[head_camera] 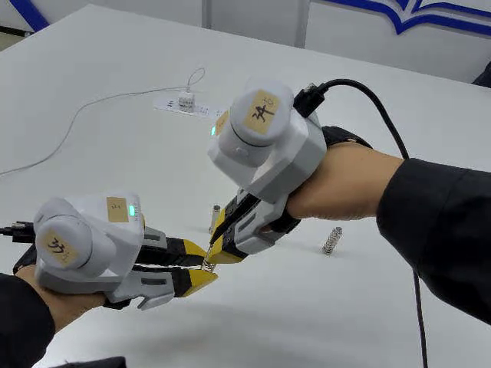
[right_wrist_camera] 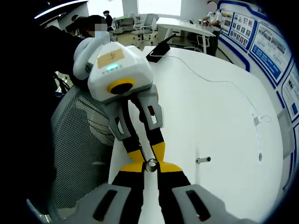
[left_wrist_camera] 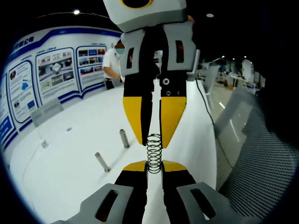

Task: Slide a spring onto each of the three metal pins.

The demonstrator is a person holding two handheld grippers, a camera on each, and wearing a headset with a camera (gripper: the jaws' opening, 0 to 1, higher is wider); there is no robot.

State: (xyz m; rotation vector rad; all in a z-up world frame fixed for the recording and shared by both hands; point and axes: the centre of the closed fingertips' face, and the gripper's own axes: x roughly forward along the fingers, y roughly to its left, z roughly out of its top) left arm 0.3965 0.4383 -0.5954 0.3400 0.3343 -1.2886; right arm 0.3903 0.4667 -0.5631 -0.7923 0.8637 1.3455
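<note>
Clenched on the lower end of a small coiled steel-wire spring: the yellow-tipped fingers of the left gripper. Grasped at the upper end, it seems, by the right gripper, its fingers drawn close about the coil, tip to tip with the left. Held clear above the white surface, probably to steady both ends and line the coil up for threading; no telling about a pin inside it. Just beyond, upright on the surface, two short grey metal pins, too small to judge as bare or already fitted. Well apart to the right, lying loose, a second spring, likely kept within reach for a later pin. By the look of it, well short of finished.
</note>
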